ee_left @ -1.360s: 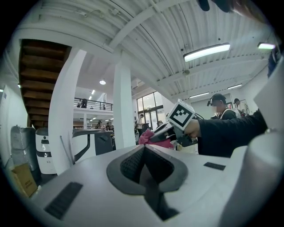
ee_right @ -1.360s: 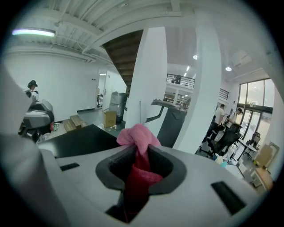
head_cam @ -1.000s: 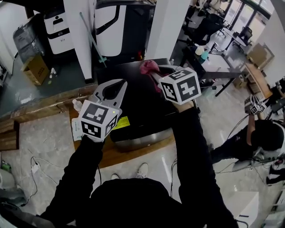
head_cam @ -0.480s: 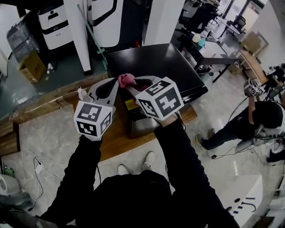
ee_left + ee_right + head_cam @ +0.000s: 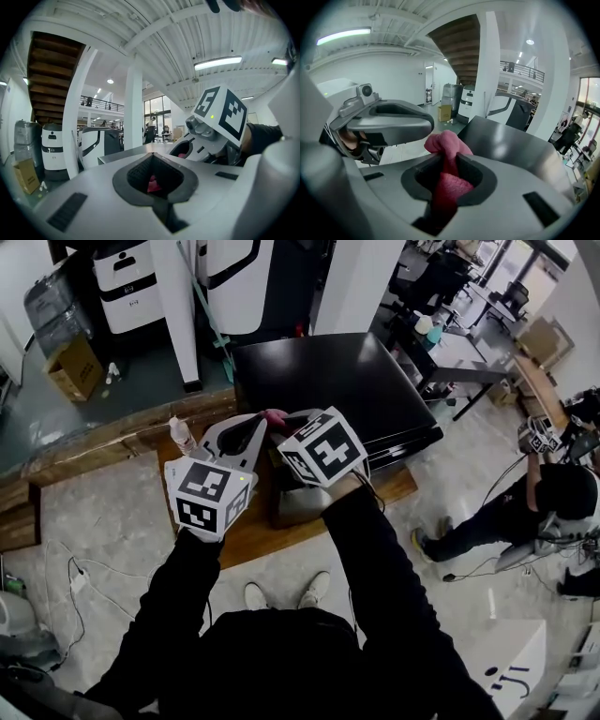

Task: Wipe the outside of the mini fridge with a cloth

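The black mini fridge (image 5: 337, 381) stands on a low wooden platform, its glossy top facing me. My right gripper (image 5: 278, 421) is shut on the pink cloth (image 5: 446, 143), which bunches out past the fingertips and fills the gap between the jaws. That gripper hovers over the fridge's near left corner. My left gripper (image 5: 251, 425) is shut, with its tip right beside the cloth (image 5: 275, 414). A sliver of pink (image 5: 153, 183) shows through its jaw opening. The right gripper (image 5: 187, 151) shows in the left gripper view, and the left gripper (image 5: 423, 124) in the right gripper view.
A small bottle (image 5: 180, 435) stands on the wooden platform (image 5: 239, 535) left of the fridge. White pillars (image 5: 356, 282) and white machines (image 5: 127, 282) stand behind. A cardboard box (image 5: 70, 367) sits far left. A person (image 5: 553, 502) crouches at the right. Cables (image 5: 80, 582) lie on the floor.
The right gripper has carried the cloth off the fridge top, toward me and to the left. It now sits tip to tip with the left gripper, which has barely moved.
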The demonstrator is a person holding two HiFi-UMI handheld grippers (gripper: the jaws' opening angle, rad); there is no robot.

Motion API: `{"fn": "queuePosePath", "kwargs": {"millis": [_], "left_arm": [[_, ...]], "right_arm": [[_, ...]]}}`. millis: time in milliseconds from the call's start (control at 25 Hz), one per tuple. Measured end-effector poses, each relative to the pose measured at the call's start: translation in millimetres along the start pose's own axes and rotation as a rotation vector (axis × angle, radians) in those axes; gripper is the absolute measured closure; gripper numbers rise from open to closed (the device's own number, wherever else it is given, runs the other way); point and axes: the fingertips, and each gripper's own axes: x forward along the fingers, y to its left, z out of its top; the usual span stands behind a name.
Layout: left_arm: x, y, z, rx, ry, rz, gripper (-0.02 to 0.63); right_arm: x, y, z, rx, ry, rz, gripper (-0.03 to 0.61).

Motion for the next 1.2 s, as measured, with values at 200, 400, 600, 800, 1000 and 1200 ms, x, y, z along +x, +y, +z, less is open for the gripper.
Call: {"fn": "queuePosePath", "kwargs": {"millis": [200,400,600,800,1000,1200], "left_arm": [[23,-21,16,0.032,0.002,-0.004,0.607],[49,-55,34,0.053,0.006,-0.015,0.607],[77,-87,42,0.066,0.010,-0.030,0.607],[105,-116,44,0.059,0.008,-0.046,0.607],[134,-152,50,0.069,0.013,-0.077,0.607],[157,-178,51,0.068,0.012,-0.095,0.607]], "right_arm": [[-12,-35,-10,0.014,-0.002,-0.013,0.502],[-30,-71,-28,0.027,-0.006,-0.019,0.502],[-49,-115,-52,0.053,-0.005,-0.040,0.502],[-68,-172,-83,0.097,0.005,-0.075,0.502],[-98,-230,-113,0.145,0.011,-0.120,0.502],[-122,-272,-142,0.174,0.018,-0.152,0.502]]}}
